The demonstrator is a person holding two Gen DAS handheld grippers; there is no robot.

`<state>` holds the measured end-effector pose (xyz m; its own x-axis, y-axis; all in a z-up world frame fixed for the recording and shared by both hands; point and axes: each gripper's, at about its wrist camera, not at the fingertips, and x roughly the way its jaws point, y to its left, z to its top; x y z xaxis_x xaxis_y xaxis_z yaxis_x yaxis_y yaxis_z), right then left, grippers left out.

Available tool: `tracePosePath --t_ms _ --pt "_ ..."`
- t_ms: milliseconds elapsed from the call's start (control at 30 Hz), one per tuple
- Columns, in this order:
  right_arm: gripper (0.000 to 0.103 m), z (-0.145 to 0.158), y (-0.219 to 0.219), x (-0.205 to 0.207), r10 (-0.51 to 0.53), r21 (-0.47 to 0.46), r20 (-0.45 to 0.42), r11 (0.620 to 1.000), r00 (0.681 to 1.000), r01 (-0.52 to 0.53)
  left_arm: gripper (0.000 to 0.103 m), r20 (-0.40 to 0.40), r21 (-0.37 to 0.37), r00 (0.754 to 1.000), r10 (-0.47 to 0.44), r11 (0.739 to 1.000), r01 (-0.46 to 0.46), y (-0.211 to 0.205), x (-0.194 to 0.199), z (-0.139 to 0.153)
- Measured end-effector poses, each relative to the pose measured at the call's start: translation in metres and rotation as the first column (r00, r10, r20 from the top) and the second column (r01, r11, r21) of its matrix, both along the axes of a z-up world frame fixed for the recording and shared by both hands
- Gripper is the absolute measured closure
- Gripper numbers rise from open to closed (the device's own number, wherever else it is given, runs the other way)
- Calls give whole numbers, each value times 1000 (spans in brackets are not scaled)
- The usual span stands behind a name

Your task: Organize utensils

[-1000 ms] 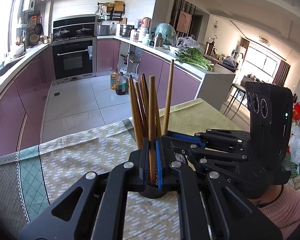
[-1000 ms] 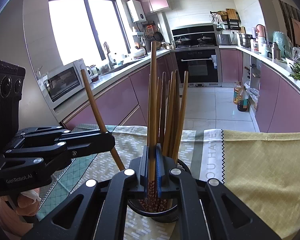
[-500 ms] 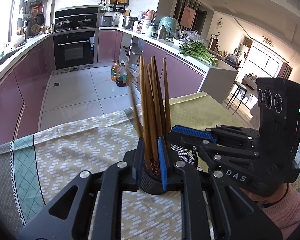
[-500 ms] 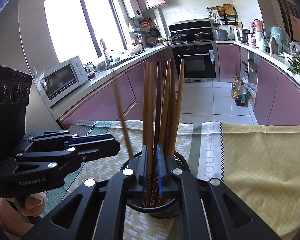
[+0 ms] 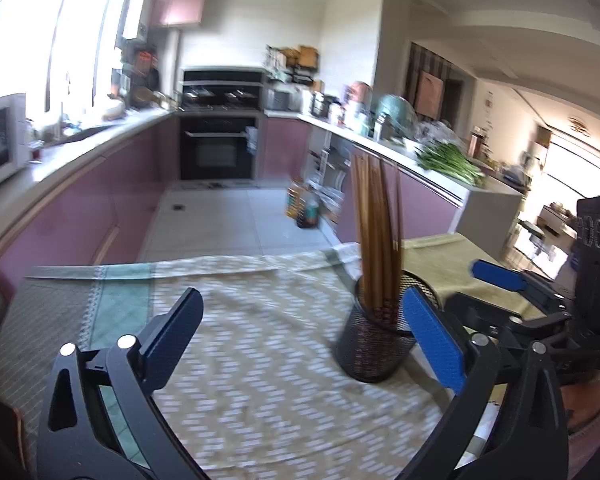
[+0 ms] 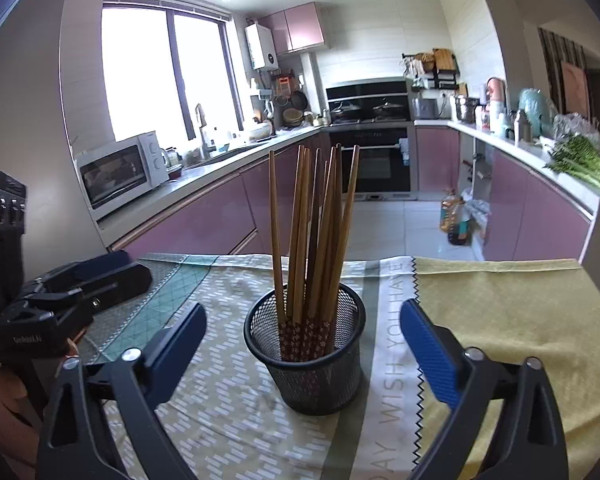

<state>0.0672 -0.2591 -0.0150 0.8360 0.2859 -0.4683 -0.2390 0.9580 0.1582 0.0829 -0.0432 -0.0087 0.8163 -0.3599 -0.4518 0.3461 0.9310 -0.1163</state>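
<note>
Near the middle of the table [image 6: 500,312], on the patterned tablecloth [image 6: 228,400], the black mesh holder [image 6: 306,364] stands upright with the wooden chopsticks [image 6: 316,236] bundled inside it. Your right gripper [image 6: 302,340] and left gripper [image 5: 300,332] have both just been opening and now stand spread wide with nothing between the pads, so the drop-in step looks finished. The left view is blurred, so loose utensils may remain; check before you reach again.
</note>
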Motion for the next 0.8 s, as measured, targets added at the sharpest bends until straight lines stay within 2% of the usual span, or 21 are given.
tracePosePath --t_ms 200,500,800 --pt "6 -4 9 -20 -34 -44 48 998 998 37 6 81 34 993 90 995 -93 10 -31 -3" --pt "6 1 17 -48 -94 -37 160 994 983 101 6 142 24 978 155 987 -160 23 -61 -2" --pt "6 5 23 -63 -118 -31 211 991 970 128 6 186 8 961 204 978 -209 30 -81 2"
